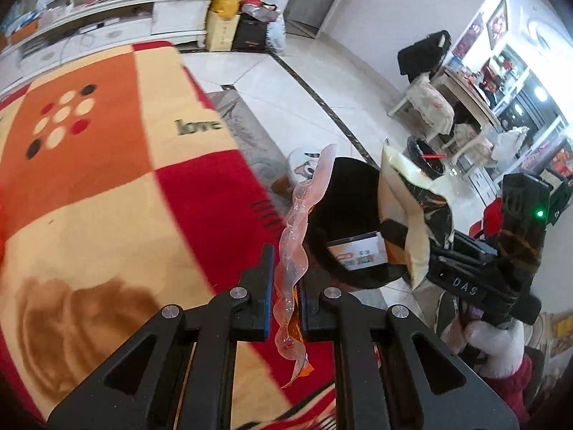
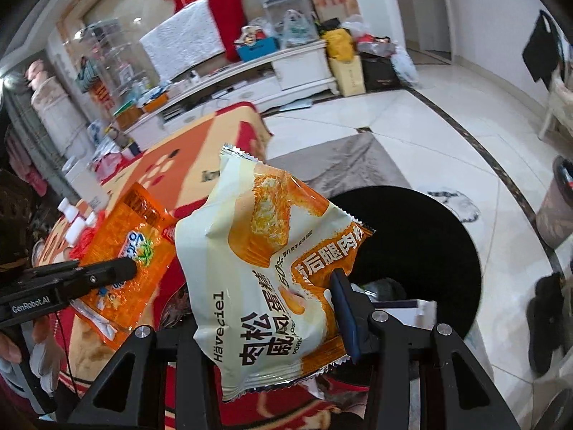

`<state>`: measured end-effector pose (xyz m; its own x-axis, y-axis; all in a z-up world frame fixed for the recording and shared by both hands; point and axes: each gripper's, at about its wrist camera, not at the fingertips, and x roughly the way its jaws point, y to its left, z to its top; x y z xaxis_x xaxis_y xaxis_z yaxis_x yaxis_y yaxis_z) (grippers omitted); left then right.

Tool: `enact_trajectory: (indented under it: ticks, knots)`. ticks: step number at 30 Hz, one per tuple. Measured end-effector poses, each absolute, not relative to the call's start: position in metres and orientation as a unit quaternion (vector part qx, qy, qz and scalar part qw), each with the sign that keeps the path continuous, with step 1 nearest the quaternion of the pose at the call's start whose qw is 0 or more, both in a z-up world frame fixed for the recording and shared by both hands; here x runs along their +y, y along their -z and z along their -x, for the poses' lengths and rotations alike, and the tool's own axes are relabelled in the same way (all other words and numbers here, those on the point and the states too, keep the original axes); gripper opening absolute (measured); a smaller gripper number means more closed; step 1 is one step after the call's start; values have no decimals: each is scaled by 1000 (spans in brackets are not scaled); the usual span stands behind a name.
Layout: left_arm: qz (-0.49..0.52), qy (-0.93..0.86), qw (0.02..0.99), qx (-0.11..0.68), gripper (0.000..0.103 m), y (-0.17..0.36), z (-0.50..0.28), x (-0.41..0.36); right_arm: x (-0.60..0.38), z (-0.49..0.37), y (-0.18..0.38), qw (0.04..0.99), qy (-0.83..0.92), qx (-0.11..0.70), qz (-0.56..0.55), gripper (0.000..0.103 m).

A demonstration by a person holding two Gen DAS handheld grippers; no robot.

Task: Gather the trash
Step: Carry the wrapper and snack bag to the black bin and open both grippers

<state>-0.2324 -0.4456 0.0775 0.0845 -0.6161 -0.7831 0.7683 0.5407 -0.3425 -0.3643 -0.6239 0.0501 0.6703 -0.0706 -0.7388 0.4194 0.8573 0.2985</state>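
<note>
The left gripper point(image 1: 284, 286) pinches an orange wrapper point(image 1: 292, 261) and the right gripper point(image 2: 272, 304) clamps a cream cake packet point(image 2: 272, 261), both above a black bin point(image 2: 422, 251) beside the blanket point(image 1: 107, 179).

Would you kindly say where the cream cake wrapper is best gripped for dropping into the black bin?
Grip the cream cake wrapper across its flat lower half, as the right gripper does, coming from below. The puffy upper part would slip. The black bin lies just beyond.

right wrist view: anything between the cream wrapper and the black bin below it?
Nothing: in the right wrist view the cream wrapper hangs in the right gripper by the black bin, with only air between.
</note>
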Motion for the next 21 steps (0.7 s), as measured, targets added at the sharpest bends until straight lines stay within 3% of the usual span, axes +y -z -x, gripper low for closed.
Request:
enact_trajectory:
  ticks: [16, 17, 19, 21]
  knots:
    - [-62, 514, 692, 503, 9, -66, 245, -520, -673, 395, -35, 861, 191, 388, -268, 43]
    - [-57, 517, 688, 505, 9, -65, 245, -524, -675, 395, -34, 860, 193, 388, -268, 45]
    - [-50, 524, 682, 508, 9, -63, 245, -530, -678, 396, -34, 858, 200, 390, -266, 61]
    - [-51, 528, 682, 504, 10, -63, 248, -535, -679, 398, -33, 858, 203, 390, -265, 66]
